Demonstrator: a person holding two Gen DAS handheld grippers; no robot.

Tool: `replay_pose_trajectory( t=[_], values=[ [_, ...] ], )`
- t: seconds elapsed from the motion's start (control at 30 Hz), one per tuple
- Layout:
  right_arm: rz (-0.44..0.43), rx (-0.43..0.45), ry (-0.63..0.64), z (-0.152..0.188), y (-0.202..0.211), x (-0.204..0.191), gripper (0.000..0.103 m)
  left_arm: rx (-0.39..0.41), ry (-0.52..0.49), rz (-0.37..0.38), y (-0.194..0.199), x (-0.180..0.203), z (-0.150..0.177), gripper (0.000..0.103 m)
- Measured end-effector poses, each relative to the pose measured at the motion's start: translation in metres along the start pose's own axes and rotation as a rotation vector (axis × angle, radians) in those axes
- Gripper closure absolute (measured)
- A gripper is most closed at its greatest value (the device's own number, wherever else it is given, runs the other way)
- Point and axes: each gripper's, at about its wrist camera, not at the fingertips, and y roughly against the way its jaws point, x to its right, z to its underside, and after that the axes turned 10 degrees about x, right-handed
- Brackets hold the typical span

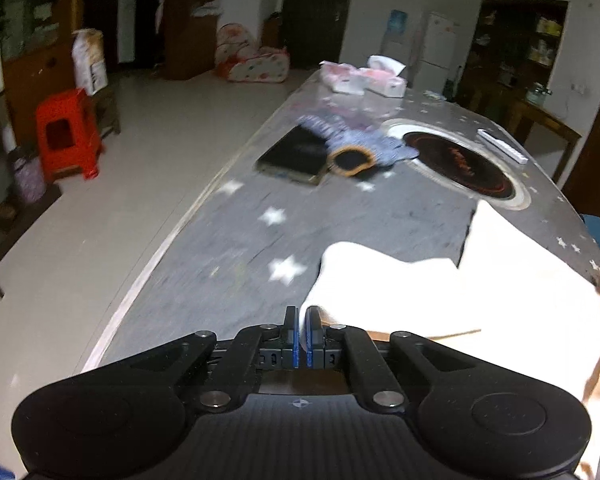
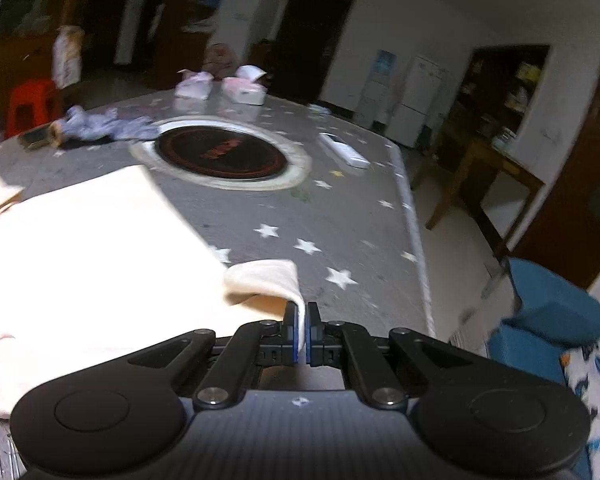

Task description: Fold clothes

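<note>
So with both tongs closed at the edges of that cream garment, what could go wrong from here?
1. The right tongs sit at the very tip of a curled corner of the cream garment; any pinch there looks thin and could slip.
2. The left tongs appear closed beside the cloth edge, perhaps holding nothing, so the fold may go lopsided.
3. Dragged fabric could sweep toward the phone.
</note>
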Motion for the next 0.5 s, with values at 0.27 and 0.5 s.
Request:
replay_pose_trajectory(
  t=[0.27,0.5],
  values=[
    [0.213,0.038,-0.091,0.02,0.055,0.045,0.101,-0.034,-0.028,-0.006,0.042,-0.015,0.023,0.099],
    [0.09,-0.055,-0.172,0.047,0.079,0.064,0.098,-0.04,-0.121,-0.044,0.05,-0.001,0.029,0.09]
  ],
)
